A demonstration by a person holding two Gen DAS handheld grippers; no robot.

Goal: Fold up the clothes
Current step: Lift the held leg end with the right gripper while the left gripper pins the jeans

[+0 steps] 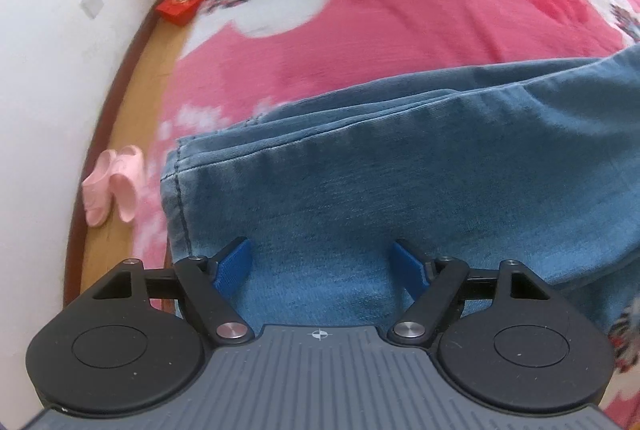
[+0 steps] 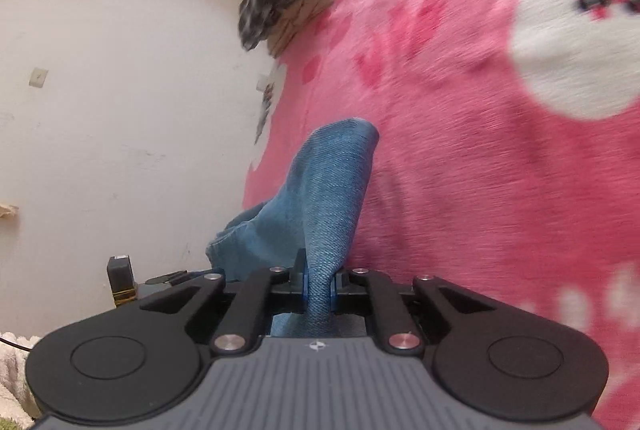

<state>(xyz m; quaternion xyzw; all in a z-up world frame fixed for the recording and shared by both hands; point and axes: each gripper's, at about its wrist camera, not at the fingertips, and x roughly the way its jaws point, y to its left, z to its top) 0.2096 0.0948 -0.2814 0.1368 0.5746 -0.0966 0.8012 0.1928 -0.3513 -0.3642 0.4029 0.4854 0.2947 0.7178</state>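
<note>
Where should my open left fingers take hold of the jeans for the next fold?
Grip the stitched hem edge of the jeans at the corner toward the pink slippers, coming down from above with the left gripper. The layers there lie flat on the pink blanket with an exposed edge to pinch. The right gripper is already shut on a raised fold of them.

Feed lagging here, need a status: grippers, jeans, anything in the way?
Left hand-held gripper open over the jeans. Right hand-held gripper shut on a denim fold, lifted off the pink blanket. Nothing in the way.
</note>
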